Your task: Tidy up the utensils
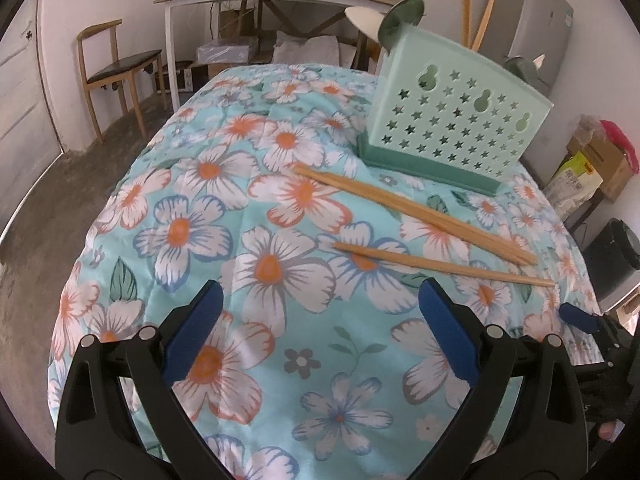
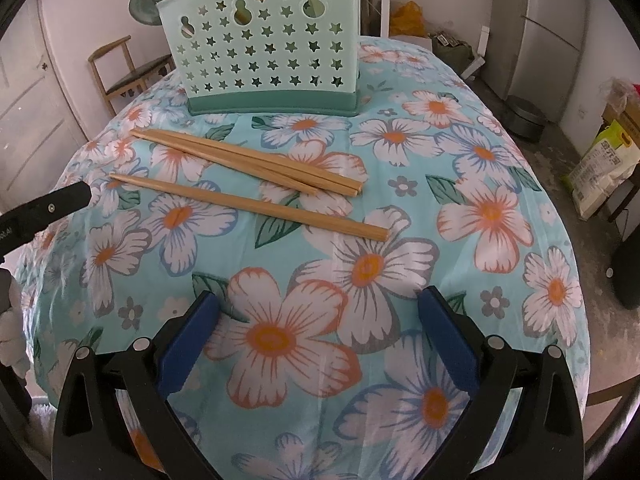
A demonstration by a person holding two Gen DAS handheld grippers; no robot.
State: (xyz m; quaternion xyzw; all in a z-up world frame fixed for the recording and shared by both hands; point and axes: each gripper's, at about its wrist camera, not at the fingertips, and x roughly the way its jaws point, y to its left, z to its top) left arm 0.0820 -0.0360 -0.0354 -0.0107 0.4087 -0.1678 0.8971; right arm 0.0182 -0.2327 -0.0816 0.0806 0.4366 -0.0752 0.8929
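Left gripper [image 1: 320, 300]: blue pads spread wide, nothing between, hovering over floral tablecloth [image 1: 248, 240]. Right gripper [image 2: 320, 312]: pads likewise apart, empty, above same cloth. Chopsticks: pair [image 2: 248, 160] lying side by side, touching, on cloth just in front of holder; single chopstick [image 2: 248, 205] nearer grippers, apart from pair, roughly parallel. Green star-perforated utensil holder [image 2: 260, 48] upright on table beyond chopsticks. Wooden chair [image 1: 112, 68] by wall behind.
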